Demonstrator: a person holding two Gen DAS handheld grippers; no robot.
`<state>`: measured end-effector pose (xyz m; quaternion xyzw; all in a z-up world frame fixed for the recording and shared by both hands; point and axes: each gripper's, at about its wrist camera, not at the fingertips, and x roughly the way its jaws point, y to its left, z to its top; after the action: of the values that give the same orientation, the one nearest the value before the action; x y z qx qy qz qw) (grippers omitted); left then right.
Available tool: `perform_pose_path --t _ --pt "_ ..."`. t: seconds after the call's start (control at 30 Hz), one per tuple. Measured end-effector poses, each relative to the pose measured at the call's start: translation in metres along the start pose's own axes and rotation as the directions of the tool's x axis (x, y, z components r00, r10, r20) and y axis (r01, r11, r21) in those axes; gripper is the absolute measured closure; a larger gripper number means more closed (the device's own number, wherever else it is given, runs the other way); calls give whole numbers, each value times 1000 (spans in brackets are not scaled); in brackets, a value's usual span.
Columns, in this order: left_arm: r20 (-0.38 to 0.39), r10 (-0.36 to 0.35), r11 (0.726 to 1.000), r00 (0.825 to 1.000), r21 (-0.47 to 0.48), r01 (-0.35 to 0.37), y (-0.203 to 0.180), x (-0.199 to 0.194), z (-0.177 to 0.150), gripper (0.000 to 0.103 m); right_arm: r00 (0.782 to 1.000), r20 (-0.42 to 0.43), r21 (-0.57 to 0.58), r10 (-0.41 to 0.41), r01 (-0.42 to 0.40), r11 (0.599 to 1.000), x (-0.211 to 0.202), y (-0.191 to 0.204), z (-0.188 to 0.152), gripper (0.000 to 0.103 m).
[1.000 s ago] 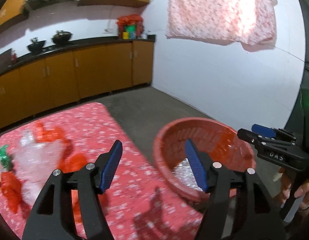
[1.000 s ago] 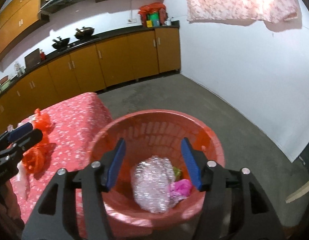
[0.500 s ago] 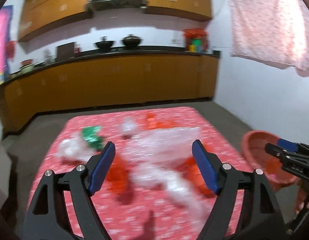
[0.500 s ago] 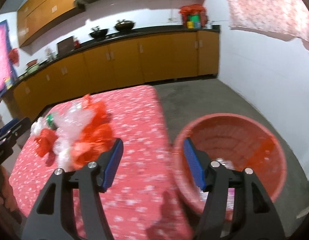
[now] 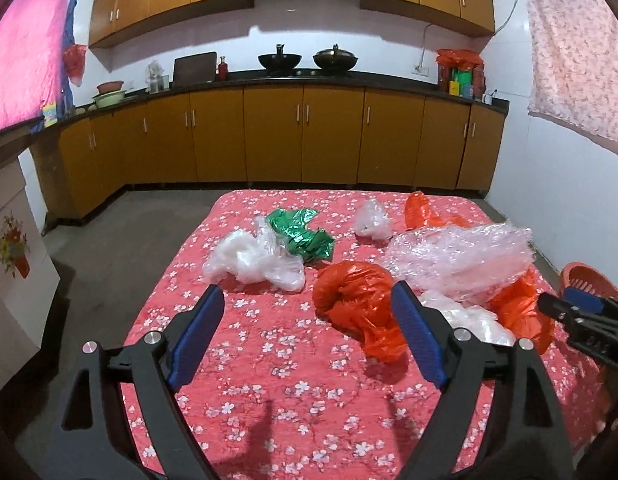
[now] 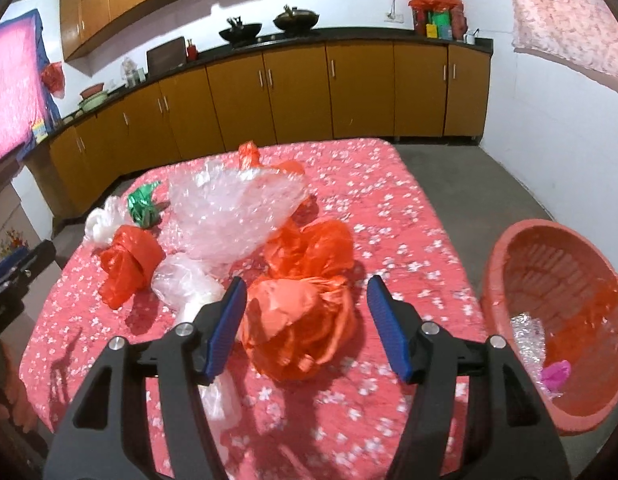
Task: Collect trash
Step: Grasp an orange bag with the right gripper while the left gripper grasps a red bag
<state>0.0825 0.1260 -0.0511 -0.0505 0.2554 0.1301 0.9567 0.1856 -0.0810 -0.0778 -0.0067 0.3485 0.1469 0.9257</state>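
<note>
Both grippers have swung from the red basket [image 6: 557, 280] to the flowered counter [image 5: 269, 360] — left gripper [image 5: 305, 336] fingers just widened, empty; right gripper [image 6: 305, 320] fingers half-wide around a crinkled orange bag [image 6: 301, 320], not pressing. Glossy crumpled bags lie at twelve o'clock.

both views are evenly bright indoors, with strong fisheye bending of the cabinets [image 5: 301, 136] toward dark vignetted corners. the pink cloth [image 5: 25, 52] at upper left glows, nearly blown out. finger shadows fall forward on the flowered tablecloth [image 5: 269, 360] at bottom centre. the left wrist view is sharp; the right wrist view is softly smeared, most on the tablecloth's right side.
</note>
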Motion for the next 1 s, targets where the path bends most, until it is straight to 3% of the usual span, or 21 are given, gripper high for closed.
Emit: perform_pose_path --t 0.47,0.73,1.0 --pt "-42 -32 998 999 44 34 -23 27 0 17 999 -49 -36 20 -22 999 34 16 -1 39" --pt "-80 -41 998 996 44 44 -36 44 4 17 997 -72 -33 9 -11 999 38 3 -5 58" --pt "-145 -18 999 989 29 22 -42 66 2 17 997 -47 21 -57 58 998 28 -21 -6 62"
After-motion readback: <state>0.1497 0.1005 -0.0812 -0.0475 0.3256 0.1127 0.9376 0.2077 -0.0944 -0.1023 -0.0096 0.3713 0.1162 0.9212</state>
